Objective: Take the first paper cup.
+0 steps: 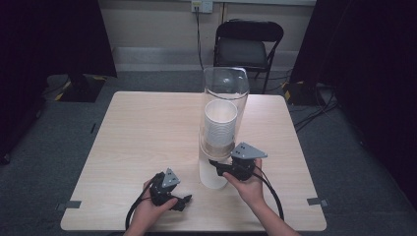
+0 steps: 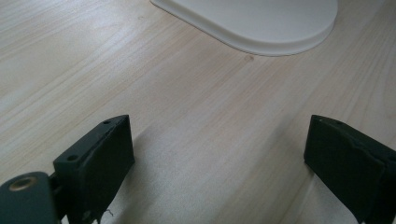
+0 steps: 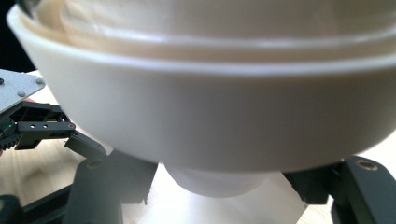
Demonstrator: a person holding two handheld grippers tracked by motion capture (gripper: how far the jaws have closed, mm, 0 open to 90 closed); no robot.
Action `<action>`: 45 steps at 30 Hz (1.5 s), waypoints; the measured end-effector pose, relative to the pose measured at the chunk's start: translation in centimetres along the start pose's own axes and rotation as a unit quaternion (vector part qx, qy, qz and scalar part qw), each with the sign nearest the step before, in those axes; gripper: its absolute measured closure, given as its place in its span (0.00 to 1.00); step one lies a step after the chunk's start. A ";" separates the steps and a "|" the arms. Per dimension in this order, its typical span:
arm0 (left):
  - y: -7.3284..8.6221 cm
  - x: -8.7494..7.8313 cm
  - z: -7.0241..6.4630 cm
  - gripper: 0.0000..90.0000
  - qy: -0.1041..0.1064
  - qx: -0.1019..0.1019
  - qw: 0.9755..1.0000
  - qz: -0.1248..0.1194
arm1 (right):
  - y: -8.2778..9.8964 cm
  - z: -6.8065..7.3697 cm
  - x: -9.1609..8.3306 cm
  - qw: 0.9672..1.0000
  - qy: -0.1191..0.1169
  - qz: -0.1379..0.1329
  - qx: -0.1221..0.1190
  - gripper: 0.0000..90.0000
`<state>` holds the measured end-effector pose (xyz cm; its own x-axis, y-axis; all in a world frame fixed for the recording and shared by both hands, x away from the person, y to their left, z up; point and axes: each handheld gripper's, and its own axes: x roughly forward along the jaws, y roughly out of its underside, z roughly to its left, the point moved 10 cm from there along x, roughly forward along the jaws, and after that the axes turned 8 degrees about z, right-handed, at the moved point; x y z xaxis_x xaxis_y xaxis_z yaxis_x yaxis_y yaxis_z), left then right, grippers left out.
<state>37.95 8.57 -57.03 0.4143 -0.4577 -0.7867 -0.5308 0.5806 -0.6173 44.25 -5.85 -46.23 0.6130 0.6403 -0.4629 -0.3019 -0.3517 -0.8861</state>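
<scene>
Right gripper (image 1: 220, 167) against dispenser (image 1: 222, 128) base edge

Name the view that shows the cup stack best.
High view: the cup stack stands whole inside the clear tube, seen from above. The right gripper view has a close blur of the lowest cup under the white collar. The left gripper view catches the dispenser's base.

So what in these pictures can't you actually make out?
- Right gripper, high view: its fingertips sit against the clear cup dispenser; what they grip is too small to tell.
- Right gripper view: the dispenser's white collar hides the jaw tips.
- Left gripper view: the white base is cut off by the top edge.
</scene>
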 end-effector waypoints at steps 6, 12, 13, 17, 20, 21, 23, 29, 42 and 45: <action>0.0 0.0 0.0 0.09 -0.002 0.001 1.000 0.003 | -1.1 -0.2 -0.2 1.000 -0.001 -0.005 0.010 0.28; 0.1 0.0 0.0 0.09 -0.002 0.001 1.000 0.003 | -1.5 0.1 0.2 1.000 -0.005 -0.001 0.007 0.36; 0.0 0.0 0.0 0.09 0.001 0.001 1.000 0.002 | -1.5 0.1 0.2 1.000 -0.005 -0.001 0.007 0.36; 0.0 0.0 0.0 0.09 0.002 0.000 1.000 0.000 | -1.2 0.1 0.2 1.000 0.004 -0.016 0.002 0.37; 0.0 0.0 0.0 0.09 0.001 0.000 1.000 0.000 | -1.0 0.1 0.2 1.000 0.007 -0.022 -0.006 0.37; 0.0 0.0 0.0 0.09 0.001 0.000 1.000 0.000 | -1.0 0.1 0.2 1.000 0.007 -0.022 -0.006 0.37; 0.0 0.0 0.0 0.09 0.001 0.000 1.000 0.000 | -0.8 0.1 0.2 1.000 0.007 -0.022 -0.011 0.38; 0.1 -0.1 0.1 0.09 -0.003 0.005 1.000 0.003 | 6.6 0.5 1.3 0.998 -0.010 0.067 0.001 0.41; 0.1 -0.1 0.2 0.08 -0.003 0.006 1.000 0.003 | 9.0 -0.3 0.0 0.992 -0.026 0.125 -0.023 0.38; 0.1 -0.1 0.1 0.09 0.000 0.004 1.000 0.002 | 9.4 -0.6 -0.9 0.991 -0.021 0.127 -0.033 0.38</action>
<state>37.93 8.81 -56.99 0.4123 -0.4544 -0.7897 -0.5275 0.5876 -0.6135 41.34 -10.14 -54.16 0.4916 0.5524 -0.6733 -0.3936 -0.5487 -0.7376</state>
